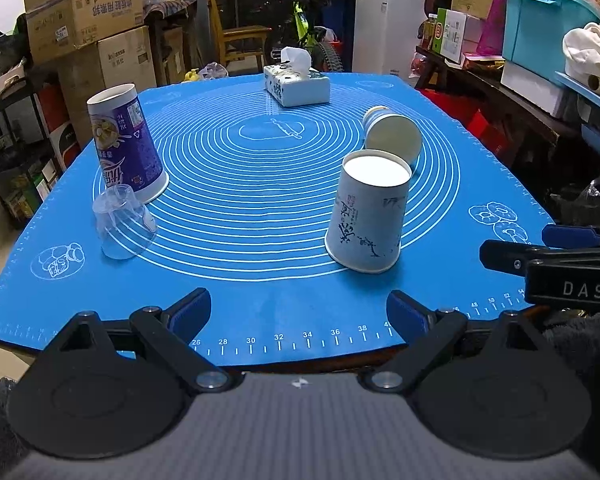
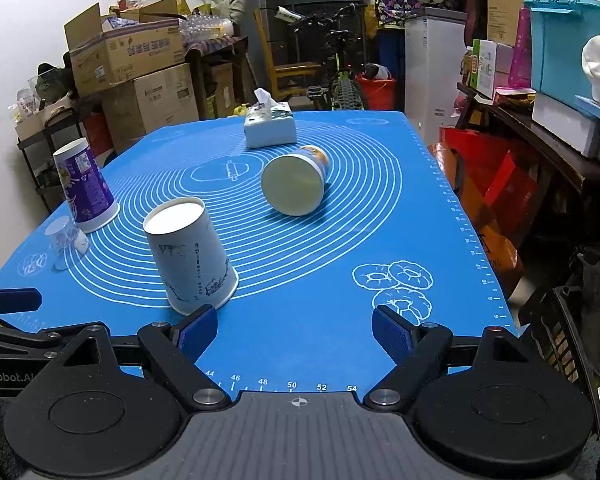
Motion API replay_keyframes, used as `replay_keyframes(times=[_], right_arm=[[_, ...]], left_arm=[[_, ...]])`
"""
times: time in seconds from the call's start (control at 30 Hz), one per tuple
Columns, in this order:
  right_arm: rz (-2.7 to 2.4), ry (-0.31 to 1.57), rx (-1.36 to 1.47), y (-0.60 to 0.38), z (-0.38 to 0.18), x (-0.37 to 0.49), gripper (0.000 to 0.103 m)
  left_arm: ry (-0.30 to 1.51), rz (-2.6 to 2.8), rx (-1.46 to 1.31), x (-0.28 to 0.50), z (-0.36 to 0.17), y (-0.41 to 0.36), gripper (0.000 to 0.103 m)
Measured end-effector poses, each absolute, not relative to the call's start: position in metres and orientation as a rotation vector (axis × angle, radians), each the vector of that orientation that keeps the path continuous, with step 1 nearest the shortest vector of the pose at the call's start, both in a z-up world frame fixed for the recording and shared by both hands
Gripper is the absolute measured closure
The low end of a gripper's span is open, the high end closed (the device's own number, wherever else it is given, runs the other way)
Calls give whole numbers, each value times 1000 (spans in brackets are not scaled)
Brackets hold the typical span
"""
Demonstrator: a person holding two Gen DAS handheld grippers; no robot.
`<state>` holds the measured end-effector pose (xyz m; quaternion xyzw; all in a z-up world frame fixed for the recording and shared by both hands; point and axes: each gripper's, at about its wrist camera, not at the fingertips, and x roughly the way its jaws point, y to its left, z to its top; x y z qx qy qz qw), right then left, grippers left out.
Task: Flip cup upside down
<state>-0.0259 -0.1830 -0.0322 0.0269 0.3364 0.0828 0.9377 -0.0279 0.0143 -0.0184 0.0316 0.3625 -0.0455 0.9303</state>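
Note:
A white paper cup with ink drawings [image 1: 366, 212] [image 2: 192, 254] stands upside down on the blue mat [image 1: 260, 280] [image 2: 320, 300]. Behind it a cup with an orange print [image 1: 392, 132] [image 2: 296, 184] lies on its side, base toward me. A purple cup [image 1: 126, 144] [image 2: 85, 186] stands upside down at the left, with a clear plastic cup [image 1: 122, 222] [image 2: 66, 240] upside down in front of it. My left gripper [image 1: 299, 312] is open and empty at the mat's near edge. My right gripper [image 2: 295, 334] is open and empty, just right of the white cup.
A tissue box [image 1: 296, 82] [image 2: 270, 126] sits at the mat's far end. Cardboard boxes [image 1: 84, 20] stack at the left, a bicycle [image 1: 300, 20] and a white cabinet [image 1: 388, 24] behind, shelves and bins [image 1: 540, 24] at the right.

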Motion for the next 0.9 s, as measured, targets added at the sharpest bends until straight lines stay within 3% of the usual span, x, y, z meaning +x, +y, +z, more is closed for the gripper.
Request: replay_keyframes(times=[0.9], right_arm=[[169, 698, 63, -184, -34, -26, 16]], left_arm=[[746, -81, 67, -25, -20, 16, 9]])
